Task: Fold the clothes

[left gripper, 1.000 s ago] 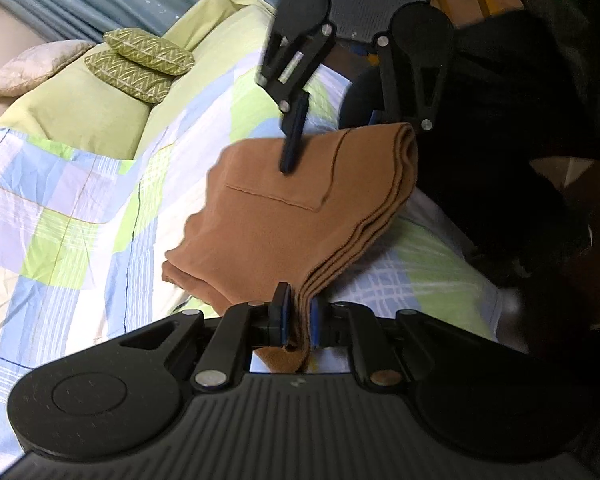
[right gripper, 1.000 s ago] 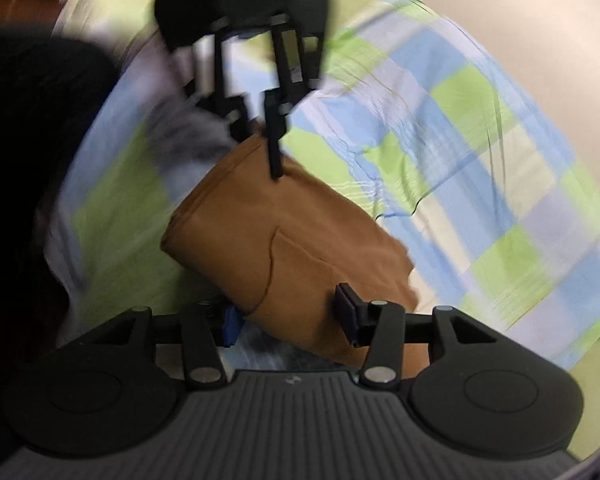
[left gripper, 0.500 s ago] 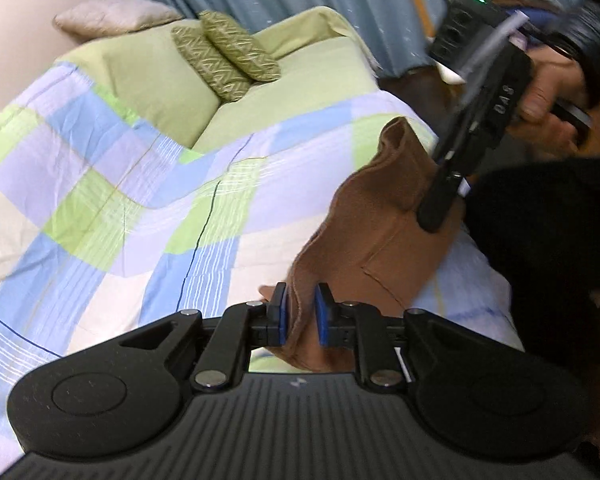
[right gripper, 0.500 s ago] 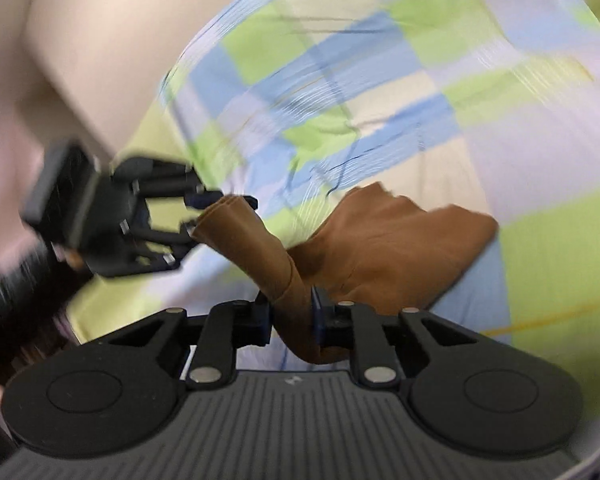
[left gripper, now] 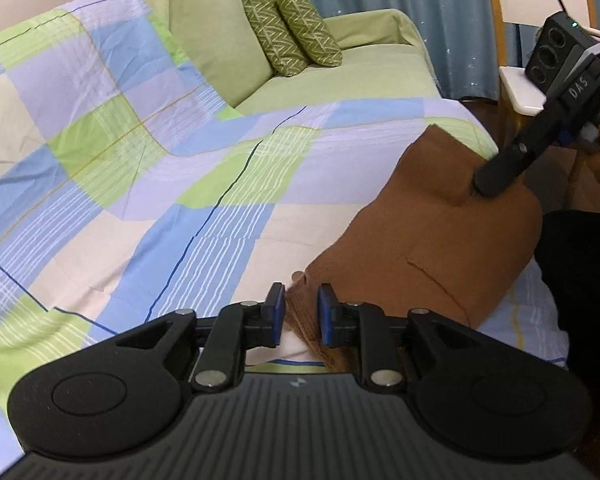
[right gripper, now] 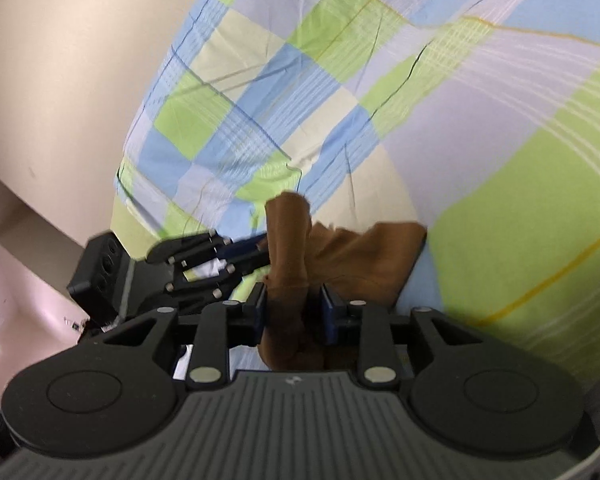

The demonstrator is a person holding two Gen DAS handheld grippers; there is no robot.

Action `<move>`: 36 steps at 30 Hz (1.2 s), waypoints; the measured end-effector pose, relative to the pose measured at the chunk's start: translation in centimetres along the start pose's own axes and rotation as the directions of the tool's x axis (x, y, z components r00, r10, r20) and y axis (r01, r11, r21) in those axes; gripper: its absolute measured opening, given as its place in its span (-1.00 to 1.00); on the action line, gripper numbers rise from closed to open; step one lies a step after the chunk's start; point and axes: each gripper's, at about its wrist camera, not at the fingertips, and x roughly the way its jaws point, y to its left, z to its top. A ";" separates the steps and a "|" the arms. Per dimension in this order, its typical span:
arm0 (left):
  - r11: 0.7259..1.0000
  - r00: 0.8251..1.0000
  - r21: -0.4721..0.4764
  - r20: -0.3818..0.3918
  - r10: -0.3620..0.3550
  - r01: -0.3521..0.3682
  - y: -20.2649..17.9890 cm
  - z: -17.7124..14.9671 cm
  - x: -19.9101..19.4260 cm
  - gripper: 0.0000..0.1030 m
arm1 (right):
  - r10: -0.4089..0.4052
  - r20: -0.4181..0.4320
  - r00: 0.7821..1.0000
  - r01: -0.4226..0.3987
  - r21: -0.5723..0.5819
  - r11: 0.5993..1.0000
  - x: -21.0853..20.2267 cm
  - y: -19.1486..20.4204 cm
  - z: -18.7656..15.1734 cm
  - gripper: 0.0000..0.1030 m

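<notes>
Two grippers work one folded brown garment (left gripper: 432, 240) that lies near the edge of a checked bedspread (left gripper: 172, 184), its stacked layers bunched at the near end. The left gripper (left gripper: 300, 312) has its blue pads a little apart, with the garment's layered edge between them; whether they press the cloth cannot be told, and they look slack. The right gripper (right gripper: 292, 312) has a thick upright ridge of the same cloth between its pads, which touch it on both sides, so it appears to be gripping. The step in hand looks like setting the fold down. To do it well, both ends should be lowered level and drawn gently apart so the ridge flattens. The layers should be kept aligned before letting go. Two green cushions (left gripper: 292, 36) lie well apart.
</notes>
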 end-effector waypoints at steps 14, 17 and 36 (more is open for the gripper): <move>0.996 0.995 -0.054 0.066 0.077 -0.073 -1.2 1.1 -2.1 -0.45 | -0.103 0.062 0.993 0.105 -0.043 0.993 -0.1 0.3 0.7 -0.78; 0.998 0.995 -0.060 0.089 0.037 -0.031 -2.6 1.5 -3.0 -0.43 | -0.122 0.077 0.990 0.123 -0.011 0.992 -0.4 -0.1 0.5 -0.78; 0.991 0.997 -0.110 -0.032 0.071 -0.074 -4.0 -0.8 1.5 -0.42 | -0.232 0.183 0.955 0.267 -0.196 0.944 -1.8 1.5 0.5 -0.65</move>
